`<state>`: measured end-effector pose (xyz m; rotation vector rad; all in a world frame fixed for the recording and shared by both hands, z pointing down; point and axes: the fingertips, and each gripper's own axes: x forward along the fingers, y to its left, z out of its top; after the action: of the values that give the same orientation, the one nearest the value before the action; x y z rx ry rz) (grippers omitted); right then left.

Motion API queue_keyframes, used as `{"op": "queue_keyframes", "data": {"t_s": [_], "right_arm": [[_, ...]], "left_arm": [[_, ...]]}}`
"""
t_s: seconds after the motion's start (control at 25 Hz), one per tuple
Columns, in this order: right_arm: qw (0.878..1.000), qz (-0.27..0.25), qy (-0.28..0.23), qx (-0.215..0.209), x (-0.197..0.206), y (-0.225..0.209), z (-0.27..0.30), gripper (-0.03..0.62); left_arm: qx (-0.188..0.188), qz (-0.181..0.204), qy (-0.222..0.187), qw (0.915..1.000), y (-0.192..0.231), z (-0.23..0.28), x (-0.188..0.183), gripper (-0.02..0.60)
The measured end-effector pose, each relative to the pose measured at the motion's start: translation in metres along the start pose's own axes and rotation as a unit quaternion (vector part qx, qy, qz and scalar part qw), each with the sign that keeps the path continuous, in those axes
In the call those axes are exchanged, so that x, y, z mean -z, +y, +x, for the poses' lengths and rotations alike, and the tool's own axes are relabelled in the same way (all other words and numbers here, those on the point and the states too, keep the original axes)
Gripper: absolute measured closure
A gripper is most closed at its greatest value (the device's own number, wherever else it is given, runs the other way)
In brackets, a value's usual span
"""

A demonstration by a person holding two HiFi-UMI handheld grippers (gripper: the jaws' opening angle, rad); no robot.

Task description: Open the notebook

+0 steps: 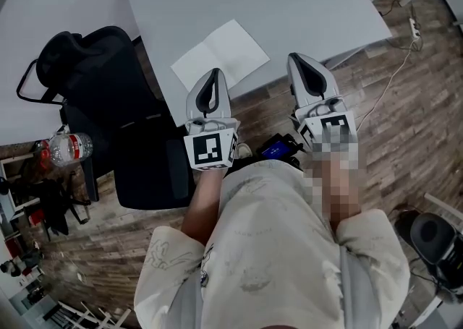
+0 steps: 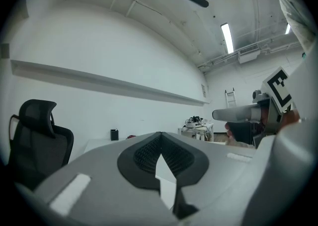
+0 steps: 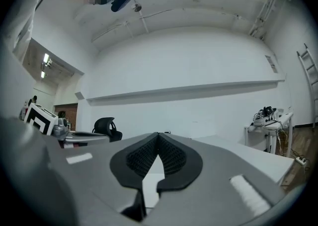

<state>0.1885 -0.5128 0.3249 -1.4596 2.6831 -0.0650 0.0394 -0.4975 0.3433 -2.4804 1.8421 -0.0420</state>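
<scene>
A white notebook (image 1: 221, 54) lies flat on the white table (image 1: 304, 2) near its front edge, showing two white halves with a fold line down the middle. My left gripper (image 1: 210, 74) hovers just in front of the notebook's near corner, jaws together and empty; in its own view the left gripper (image 2: 160, 134) has its tips meeting. To the right, my right gripper (image 1: 299, 58) is held over the table's front edge, apart from the notebook. In the right gripper view the right gripper (image 3: 158, 134) is shut with nothing between the pads. Both point level across the table.
A black office chair (image 1: 108, 103) stands left of the table, with a water bottle (image 1: 71, 148) beside it. A cable (image 1: 394, 74) runs over the wooden floor on the right. Another chair base (image 1: 434, 237) sits at the lower right.
</scene>
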Motion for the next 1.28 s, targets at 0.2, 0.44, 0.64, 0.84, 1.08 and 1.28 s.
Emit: {"op": "queue_keyframes", "data": {"t_s": [0.2,0.44,0.64,0.84,1.08,1.28], "right_arm": [[1.000,0.000,0.005,0.008,0.024,-0.010,-0.019,0.589],[1.000,-0.005,0.017,0.007,0.029,0.009,-0.031,0.589],[1.000,-0.006,0.019,0.010,0.033,0.007,-0.047,0.589],[1.000,-0.007,0.018,0.010,0.031,0.008,-0.040,0.589],[1.000,-0.009,0.020,0.005,0.031,0.018,-0.039,0.589],[1.000,-0.011,0.021,-0.001,0.032,0.028,-0.031,0.589]], "left_arm": [[0.003,0.003,0.006,1.0000,-0.010,-0.007,0.020,0.565],[-0.002,0.002,0.007,1.0000,-0.001,-0.030,0.022,0.565],[-0.006,0.001,-0.003,1.0000,-0.008,-0.041,0.021,0.565],[-0.011,-0.006,-0.006,0.9999,-0.001,-0.042,0.020,0.565],[-0.017,-0.002,0.002,0.9999,0.005,-0.049,0.015,0.565],[-0.021,-0.004,0.000,0.9998,0.014,-0.052,0.013,0.565]]}}
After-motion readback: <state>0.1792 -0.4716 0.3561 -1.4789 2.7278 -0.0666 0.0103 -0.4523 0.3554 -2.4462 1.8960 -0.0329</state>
